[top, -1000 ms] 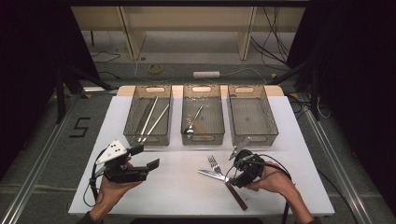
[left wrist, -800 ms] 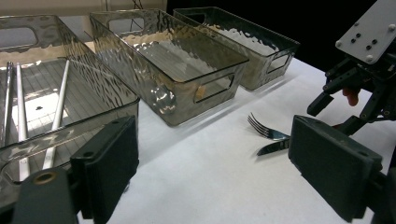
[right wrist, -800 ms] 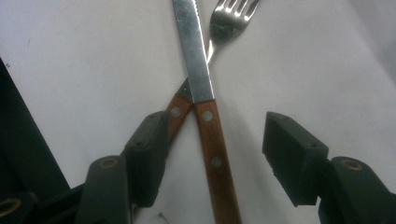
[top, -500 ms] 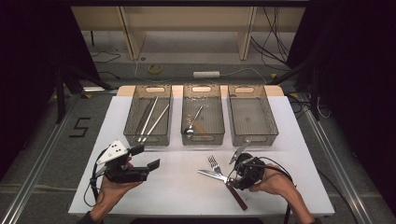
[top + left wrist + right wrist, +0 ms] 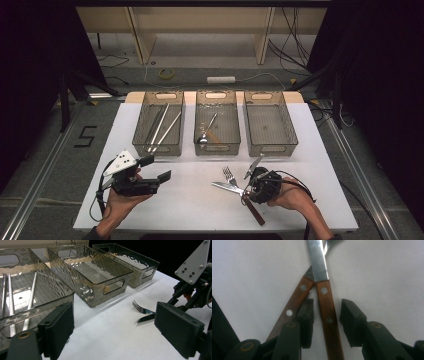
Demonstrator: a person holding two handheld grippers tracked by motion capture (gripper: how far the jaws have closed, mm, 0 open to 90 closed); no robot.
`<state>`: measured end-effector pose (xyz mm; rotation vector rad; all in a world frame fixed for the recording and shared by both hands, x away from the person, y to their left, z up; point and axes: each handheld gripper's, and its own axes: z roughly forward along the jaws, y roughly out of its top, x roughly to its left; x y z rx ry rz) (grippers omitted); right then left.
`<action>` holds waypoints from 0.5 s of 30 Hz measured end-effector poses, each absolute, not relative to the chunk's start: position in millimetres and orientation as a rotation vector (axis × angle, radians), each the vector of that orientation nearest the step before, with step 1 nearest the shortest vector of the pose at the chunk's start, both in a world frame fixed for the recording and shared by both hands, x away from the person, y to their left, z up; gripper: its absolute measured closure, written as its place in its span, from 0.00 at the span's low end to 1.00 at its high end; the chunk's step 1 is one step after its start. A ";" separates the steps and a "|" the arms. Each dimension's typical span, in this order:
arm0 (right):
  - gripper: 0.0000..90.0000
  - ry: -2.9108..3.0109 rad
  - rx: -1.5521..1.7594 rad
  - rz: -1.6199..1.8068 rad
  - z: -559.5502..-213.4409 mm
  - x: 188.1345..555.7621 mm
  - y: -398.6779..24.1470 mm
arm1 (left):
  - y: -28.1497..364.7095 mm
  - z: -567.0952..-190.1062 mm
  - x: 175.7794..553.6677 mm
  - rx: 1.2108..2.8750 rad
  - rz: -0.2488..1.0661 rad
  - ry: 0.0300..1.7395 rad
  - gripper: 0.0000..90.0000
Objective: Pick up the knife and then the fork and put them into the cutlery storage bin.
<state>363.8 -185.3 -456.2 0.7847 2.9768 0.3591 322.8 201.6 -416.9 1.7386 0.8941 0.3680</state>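
Right gripper [image 5: 325,315] astride knife handle [image 5: 327,307], fork handle [image 5: 295,302] alongside.

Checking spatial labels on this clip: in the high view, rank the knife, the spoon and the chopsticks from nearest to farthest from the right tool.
1. Knife: on the table, its handle running under the right tool.
2. Spoon: middle bin, beyond the tool.
3. Chopsticks: left bin, farthest off.

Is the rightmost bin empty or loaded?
Empty. The high view shows only bare bottom in the rightmost bin, while the left bin holds long metal utensils and the middle bin a spoon.
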 end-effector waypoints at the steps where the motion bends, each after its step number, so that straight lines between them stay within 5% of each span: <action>1: 0.73 2.975 0.786 0.359 -456.3 364.0 -185.3 | 201.6 -417.0 323.0 1.740 0.367 0.894 0.17; 15: 0.84 2.969 0.746 0.329 -456.6 362.0 -182.1 | 200.4 -416.9 320.9 1.748 0.367 0.882 0.17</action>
